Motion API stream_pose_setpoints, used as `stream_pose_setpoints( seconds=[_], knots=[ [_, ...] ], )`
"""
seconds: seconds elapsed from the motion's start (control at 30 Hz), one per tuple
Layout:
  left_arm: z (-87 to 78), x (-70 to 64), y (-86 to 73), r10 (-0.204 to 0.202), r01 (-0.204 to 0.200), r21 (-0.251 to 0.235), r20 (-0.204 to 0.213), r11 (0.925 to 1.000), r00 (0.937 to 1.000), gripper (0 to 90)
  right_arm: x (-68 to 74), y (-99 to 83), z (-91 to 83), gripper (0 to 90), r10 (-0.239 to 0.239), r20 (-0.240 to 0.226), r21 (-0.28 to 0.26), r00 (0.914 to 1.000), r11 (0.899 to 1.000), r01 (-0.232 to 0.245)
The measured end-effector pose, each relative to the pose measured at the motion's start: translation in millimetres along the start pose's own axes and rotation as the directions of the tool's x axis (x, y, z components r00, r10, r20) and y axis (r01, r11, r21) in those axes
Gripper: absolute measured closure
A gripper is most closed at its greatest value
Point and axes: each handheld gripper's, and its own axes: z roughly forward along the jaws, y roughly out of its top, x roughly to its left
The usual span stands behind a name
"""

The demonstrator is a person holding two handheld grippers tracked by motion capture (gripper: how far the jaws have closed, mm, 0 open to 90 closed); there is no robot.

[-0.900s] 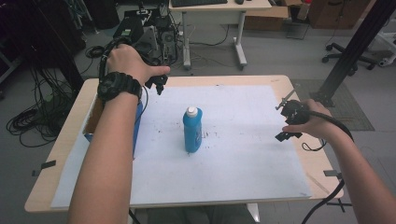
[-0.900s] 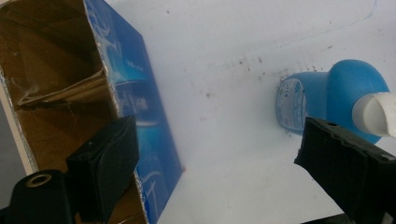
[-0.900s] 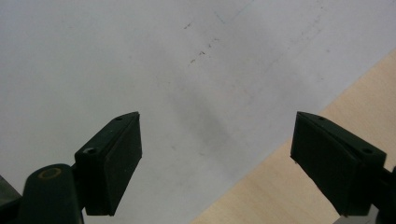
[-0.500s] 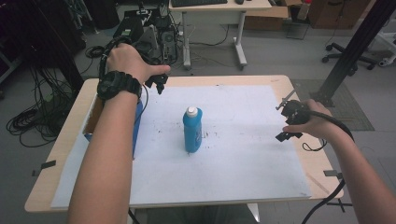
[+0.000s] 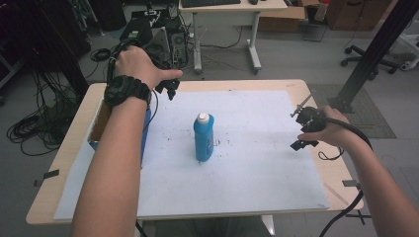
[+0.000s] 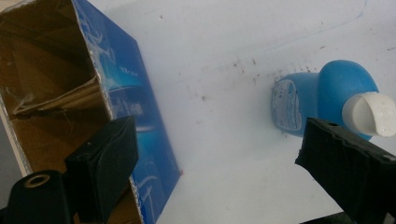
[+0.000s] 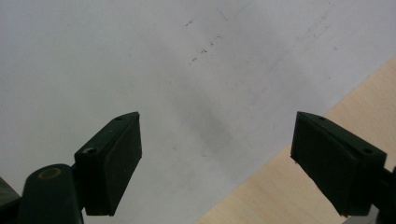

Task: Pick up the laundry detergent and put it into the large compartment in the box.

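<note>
Left gripper (image 5: 170,89) held high past the far left edge of the wooden table (image 5: 257,85), jaws spread wide and empty. Ahead of and below those jaws in the left gripper view: blue plastic bottle with a white flip cap (image 6: 327,105), upright on the white paper sheet (image 6: 224,56), close to the right-hand jaw. By the left-hand jaw, open blue cardboard box with a bare brown inside (image 6: 60,93), mouth up.

Right gripper (image 5: 305,129) well off to the bottle's right, low over the sheet near the table's right edge, jaws likewise wide apart, nothing between them; beneath them, paper and a strip of bare wood.

Likely risks, judged from this stance:
- Tall, narrow bottle, so easily tipped if one jaw strikes the cap or shoulder before the other closes.
- Smooth rounded plastic, so possible slip or twist under a grip taken too high or off-centre.
- Box wall just beside the left jaw; a careless swing could clip it and shove the box along the paper.
- Loose paper underneath, prone to drag or wrinkle if the bottle gets pushed rather than lifted.

Writing: white oval label on the bottle's front, print too small to read. Pale lettering on the box's blue side, blurred and not legible. No brand made out.
</note>
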Motion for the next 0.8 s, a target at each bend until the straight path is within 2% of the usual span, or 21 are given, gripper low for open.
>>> stream_pose_setpoints(
  seconds=[0.43, 0.8],
  knots=[
    [-1.4, -2.4, -0.6, 0.016, -0.016, 0.003, -0.002, 0.9999, 0.9999, 11.7, 1.0, 2.1, 3.1, 16.4, -0.001, -0.007, 0.011, 1.0000, 1.000, 0.001],
    [-1.0, -12.0, 0.6, 0.031, -0.031, 0.011, -0.002, 0.9995, 0.9995, 11.3, 2.8, 2.5, 2.8, 16.3, -0.006, -0.006, 0.009, 1.0000, 1.000, 0.006]
  ],
)
